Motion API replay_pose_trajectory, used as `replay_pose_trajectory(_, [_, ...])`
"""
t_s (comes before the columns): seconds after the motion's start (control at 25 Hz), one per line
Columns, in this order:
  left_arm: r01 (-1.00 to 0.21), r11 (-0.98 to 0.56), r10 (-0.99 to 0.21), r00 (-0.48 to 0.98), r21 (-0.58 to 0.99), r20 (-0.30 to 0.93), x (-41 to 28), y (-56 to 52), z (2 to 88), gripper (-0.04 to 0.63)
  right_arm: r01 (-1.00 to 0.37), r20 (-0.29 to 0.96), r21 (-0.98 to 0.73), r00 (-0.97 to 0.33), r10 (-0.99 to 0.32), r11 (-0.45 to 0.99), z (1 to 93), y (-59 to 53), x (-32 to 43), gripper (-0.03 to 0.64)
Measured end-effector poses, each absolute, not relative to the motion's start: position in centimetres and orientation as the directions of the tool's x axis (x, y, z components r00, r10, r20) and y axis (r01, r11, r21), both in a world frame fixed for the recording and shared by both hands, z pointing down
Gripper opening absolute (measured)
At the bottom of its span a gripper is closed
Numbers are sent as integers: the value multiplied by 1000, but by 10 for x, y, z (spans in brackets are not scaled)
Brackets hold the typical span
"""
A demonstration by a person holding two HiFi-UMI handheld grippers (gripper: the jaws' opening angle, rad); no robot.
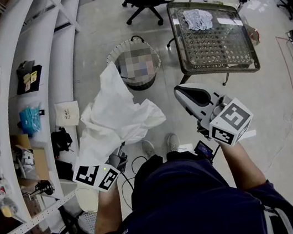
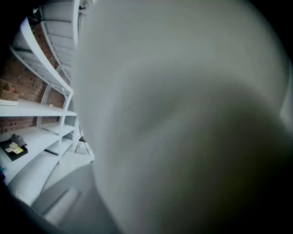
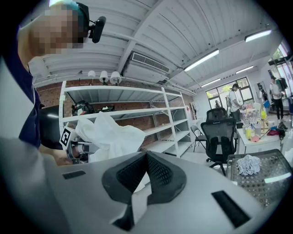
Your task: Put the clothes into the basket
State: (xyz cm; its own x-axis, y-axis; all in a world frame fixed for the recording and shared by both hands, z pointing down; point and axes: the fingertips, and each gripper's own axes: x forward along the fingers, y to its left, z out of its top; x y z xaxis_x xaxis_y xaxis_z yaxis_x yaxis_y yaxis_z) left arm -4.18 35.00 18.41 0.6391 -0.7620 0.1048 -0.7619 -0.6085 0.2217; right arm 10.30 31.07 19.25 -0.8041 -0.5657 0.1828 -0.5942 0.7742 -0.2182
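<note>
One white garment (image 1: 115, 116) hung clamped in the left gripper (image 1: 117, 159), the basket (image 1: 115, 57) lying straight ahead beyond it; the right gripper (image 1: 189, 96), jaws together and empty, sat farther off.

We see the floor (image 1: 92, 33) carrying a basket (image 1: 141, 83) at twelve o'clock and a mesh table (image 1: 218, 45) at two, crumpled cloth (image 1: 198, 19) on it.

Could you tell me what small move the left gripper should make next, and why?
Probably carry the left gripper forward over the basket: it is shut on the white garment, and the basket stands on the floor farther ahead, so releasing now would likely miss.
</note>
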Motion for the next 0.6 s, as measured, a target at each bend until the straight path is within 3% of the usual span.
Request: replay_pose_trajectory(0.6, [-770, -599, -768, 630, 222, 114, -41, 348, 188, 51, -605, 153, -240, -796, -586, 759, 190, 304, 111, 8])
